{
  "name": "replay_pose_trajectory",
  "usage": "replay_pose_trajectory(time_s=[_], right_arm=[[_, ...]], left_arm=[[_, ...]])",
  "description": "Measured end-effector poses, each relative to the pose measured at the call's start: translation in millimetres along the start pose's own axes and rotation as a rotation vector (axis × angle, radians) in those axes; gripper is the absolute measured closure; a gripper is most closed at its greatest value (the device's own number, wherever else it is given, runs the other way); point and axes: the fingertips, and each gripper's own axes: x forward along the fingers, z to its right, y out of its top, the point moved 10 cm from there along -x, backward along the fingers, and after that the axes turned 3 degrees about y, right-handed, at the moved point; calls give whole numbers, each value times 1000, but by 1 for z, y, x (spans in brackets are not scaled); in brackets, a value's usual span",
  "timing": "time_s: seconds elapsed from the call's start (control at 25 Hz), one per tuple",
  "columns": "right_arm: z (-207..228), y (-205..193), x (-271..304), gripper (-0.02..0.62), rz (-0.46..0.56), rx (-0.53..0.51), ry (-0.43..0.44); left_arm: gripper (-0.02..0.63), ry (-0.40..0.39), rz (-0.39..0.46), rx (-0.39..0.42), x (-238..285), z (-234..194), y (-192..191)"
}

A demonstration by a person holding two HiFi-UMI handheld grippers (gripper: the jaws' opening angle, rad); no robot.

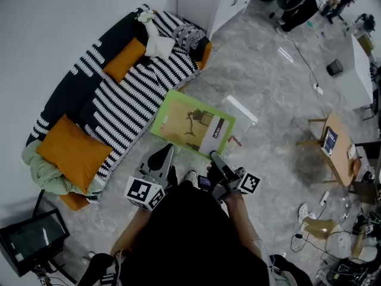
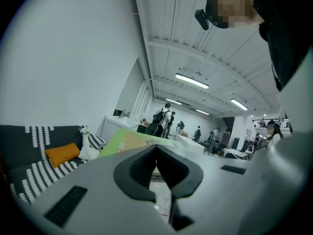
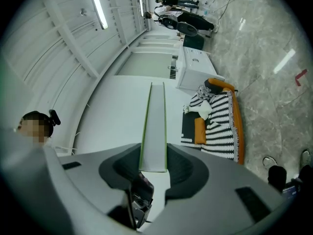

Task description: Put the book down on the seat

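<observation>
head view, book: The green book (image 1: 191,124) is held flat in the air at the middle of the frame. It hangs over the floor just beside the front edge of the sofa (image 1: 131,106), not yet on the seat.
head view, right gripper: The right gripper (image 1: 215,157) has its fingers clamped on the book's lower right edge.
head view, left gripper: The left gripper (image 1: 168,151) sits at the book's lower left edge; whether it touches cannot be told.
head view, risk: 1 edge carries the whole book, so it may sag, twist or slip out. Let go here, it would land on the floor.
head view, in the way: 2 orange cushions (image 1: 71,151) and a white plush toy (image 1: 156,40) take up parts of the seat. Set on a cushion, the book could tilt and slide off. The striped stretch between them looks free.
head view, around: A white cabinet (image 1: 208,2) stands at the upper middle, a monitor (image 1: 33,237) at the lower left and a small wooden table (image 1: 342,159) at the right, all well apart.
left gripper view, fingers: The tips meet with nothing pinched. The book (image 2: 132,142) lies flat across beyond them, so this gripper adds no hold.
left gripper view, around: People stand far back in the hall.
right gripper view, fingers: They are narrow, pressed on the book (image 3: 155,126), seen edge-on. Only its near end is between them, and that long overhang is the likely cause of a slip.
</observation>
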Motion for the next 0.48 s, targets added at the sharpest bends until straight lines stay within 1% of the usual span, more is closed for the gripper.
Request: replay_pose_trajectory(time_s=[0.08,0.28,0.48], right_arm=[[-3,-1,6,439,14,4,-4],[10,20,83,439,39,-5,-23],[11,20,130,439,56,-16,-20]], left_arm=[[594,-15,15,-1,2,-6,6],[594,-64,25,-10,51,-81,32],[594,-77,36,-3,61,-124,50]])
